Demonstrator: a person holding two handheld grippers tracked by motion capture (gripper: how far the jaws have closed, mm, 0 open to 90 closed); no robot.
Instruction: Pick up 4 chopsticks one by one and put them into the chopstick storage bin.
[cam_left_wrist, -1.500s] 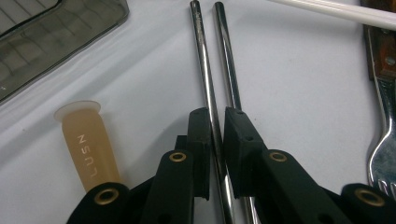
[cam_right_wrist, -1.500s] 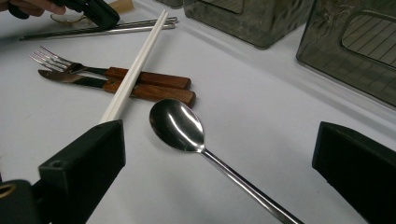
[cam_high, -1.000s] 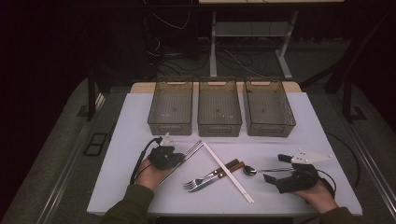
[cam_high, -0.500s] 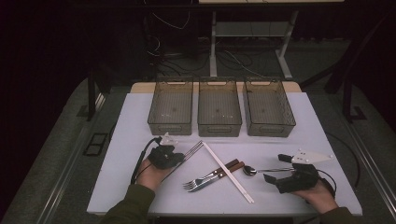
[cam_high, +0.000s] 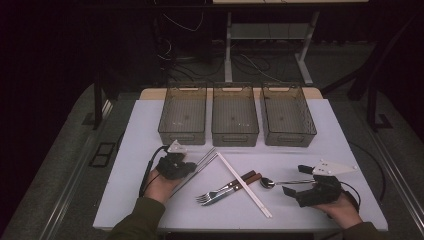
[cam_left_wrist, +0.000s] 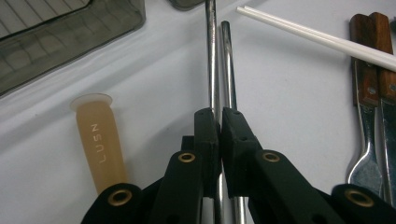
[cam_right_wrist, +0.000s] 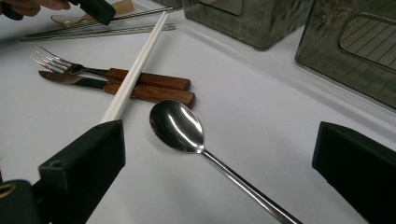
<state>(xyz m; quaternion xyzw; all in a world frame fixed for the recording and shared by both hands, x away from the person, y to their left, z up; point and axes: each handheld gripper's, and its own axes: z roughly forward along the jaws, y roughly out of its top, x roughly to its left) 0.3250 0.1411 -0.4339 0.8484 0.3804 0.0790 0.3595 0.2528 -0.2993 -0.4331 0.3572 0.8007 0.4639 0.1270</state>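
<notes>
L claw (cam_left_wrist: 219, 128) is seen pressed together on one of the two metal chopsticks (cam_left_wrist: 212, 60), w/ the 2nd rod lying just beside its jaws on the white tabletop (cam_high: 310, 150), near the front of the left bin (cam_high: 183, 116); a tan silicone piece (cam_left_wrist: 100, 140) lies just left of it. R claw (cam_right_wrist: 219, 158) is held spread wide, nothing pinched, w/ the spoon (cam_right_wrist: 177, 125) lying between its jaws on the tabletop. White chopsticks (cam_high: 245, 185) are laid across the wood-handled fork (cam_high: 220, 191) and knife (cam_right_wrist: 116, 87) at centre; middle bin (cam_high: 235, 116) and right bin (cam_high: 288, 115) are set side by side at the far edge.
</notes>
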